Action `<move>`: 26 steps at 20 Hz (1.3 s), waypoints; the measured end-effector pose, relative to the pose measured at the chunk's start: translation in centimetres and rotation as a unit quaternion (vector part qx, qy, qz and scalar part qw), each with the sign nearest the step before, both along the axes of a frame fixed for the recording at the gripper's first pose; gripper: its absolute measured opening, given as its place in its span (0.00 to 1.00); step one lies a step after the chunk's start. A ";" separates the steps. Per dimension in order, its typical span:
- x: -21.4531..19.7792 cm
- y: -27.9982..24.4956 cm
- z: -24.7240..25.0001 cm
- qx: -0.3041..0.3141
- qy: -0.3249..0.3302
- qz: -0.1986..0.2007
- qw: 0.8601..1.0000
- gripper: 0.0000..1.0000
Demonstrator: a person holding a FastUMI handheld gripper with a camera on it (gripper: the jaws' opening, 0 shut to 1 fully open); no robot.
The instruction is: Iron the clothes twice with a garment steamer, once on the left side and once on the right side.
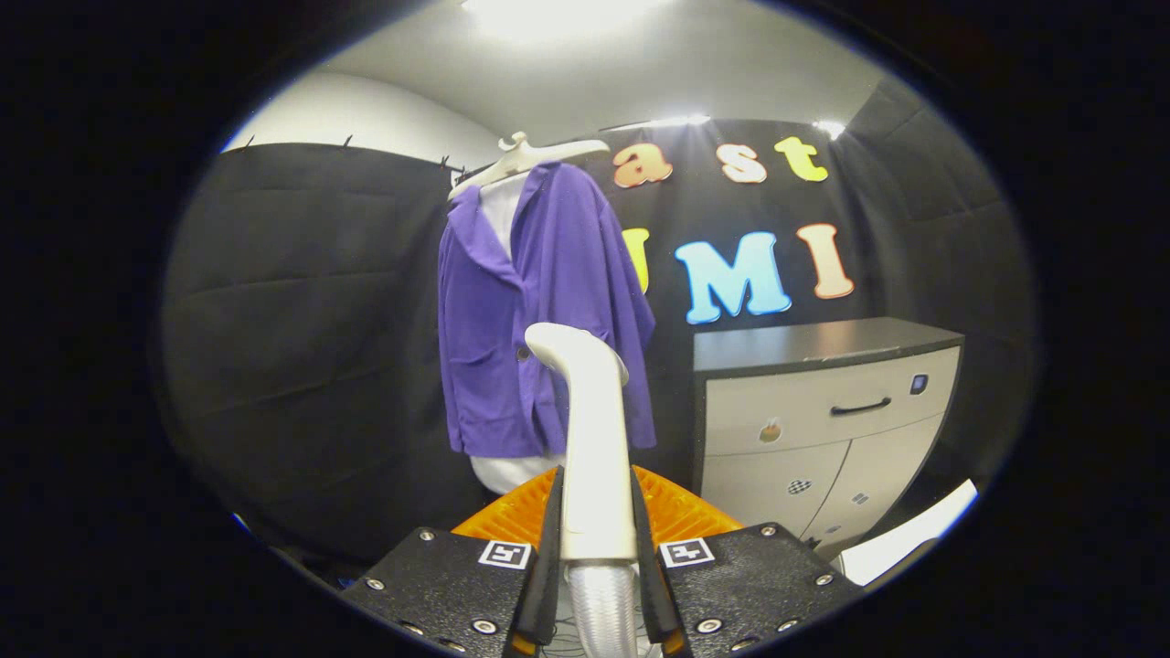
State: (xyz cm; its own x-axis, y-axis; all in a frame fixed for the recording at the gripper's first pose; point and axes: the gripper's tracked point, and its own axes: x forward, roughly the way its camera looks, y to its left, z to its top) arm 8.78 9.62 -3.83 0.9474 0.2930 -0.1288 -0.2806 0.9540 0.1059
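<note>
Nearest, at six o'clock: black two-finger gripper (596, 548) with white square markers on its body, fingers (551, 539) closed from both sides on the handle of the white plastic garment steamer (592, 439). Both fingers pressing the handle; ribbed grey hose emerging below the grip.

Steamer handle upright between the fingers, curved head bending toward eleven o'clock at its top, apart from the fabric beyond; exact gap not discernible.

Just behind the fingers: orange ribbed plastic piece (681, 512), fanning out on either side of the handle.

Beyond the steamer head, toward twelve o'clock: purple collared button-front jacket (539, 311) on a white hanger (521, 160), worn over a white inner form showing at neck and hem. Jacket hanging straight, front turned slightly toward the gripper's left.

At two to three o'clock of the steamer, farther back: cream-fronted cabinet with dark top (823, 402), one drawer with a dark handle above two doors, small stickers on the fronts.

At four o'clock, low: white flat surface edge (914, 539).

Farthest: black cloth booth wall (302, 320) behind jacket and cabinet.
</note>
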 end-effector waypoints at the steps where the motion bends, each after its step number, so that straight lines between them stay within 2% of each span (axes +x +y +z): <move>1: 0.0 -1.1 1.0 0.006 -0.010 -0.012 1.000 0.37; 6: 0.0 -5.7 5.2 0.036 -0.052 -0.065 0.996 0.37; 12: -0.1 -9.0 8.6 0.063 -0.072 -0.102 0.990 0.37; 18: -0.1 -9.6 12.0 0.069 -0.104 -0.107 0.986 0.37; 26: -0.1 -8.5 12.3 0.084 -0.099 -0.103 0.986 0.37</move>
